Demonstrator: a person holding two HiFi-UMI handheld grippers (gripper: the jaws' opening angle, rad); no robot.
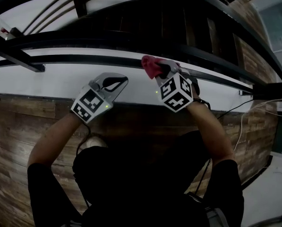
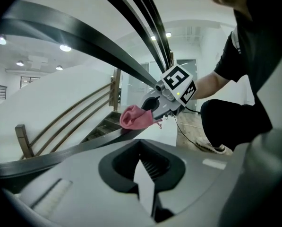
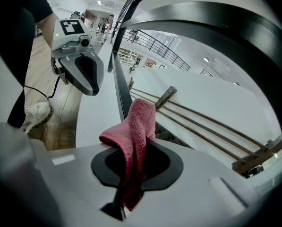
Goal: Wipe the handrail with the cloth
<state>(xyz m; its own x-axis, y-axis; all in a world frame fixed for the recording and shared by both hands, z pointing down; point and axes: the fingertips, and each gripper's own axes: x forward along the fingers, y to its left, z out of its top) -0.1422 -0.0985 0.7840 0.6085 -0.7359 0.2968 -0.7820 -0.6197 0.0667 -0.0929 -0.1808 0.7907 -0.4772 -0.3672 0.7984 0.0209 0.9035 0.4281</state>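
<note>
The person crouches on the wooden floor beside the stair. The right claw, just right of centre in the head view, is clamped on the pink cloth, and a bunch of it sticks out past the tips. That bunch sits against the dark handrail, which runs across the upper part of the frame. The left claw hovers to the left of it, near the rail but off it, its tips closed together on nothing.

I'd say the wiping is under way rather than finished. The cloth is on the rail, and long stretches of rail run out to both sides of the frame. No mark on the metal shows which part has been wiped, so I can't tell how much is left.
</note>
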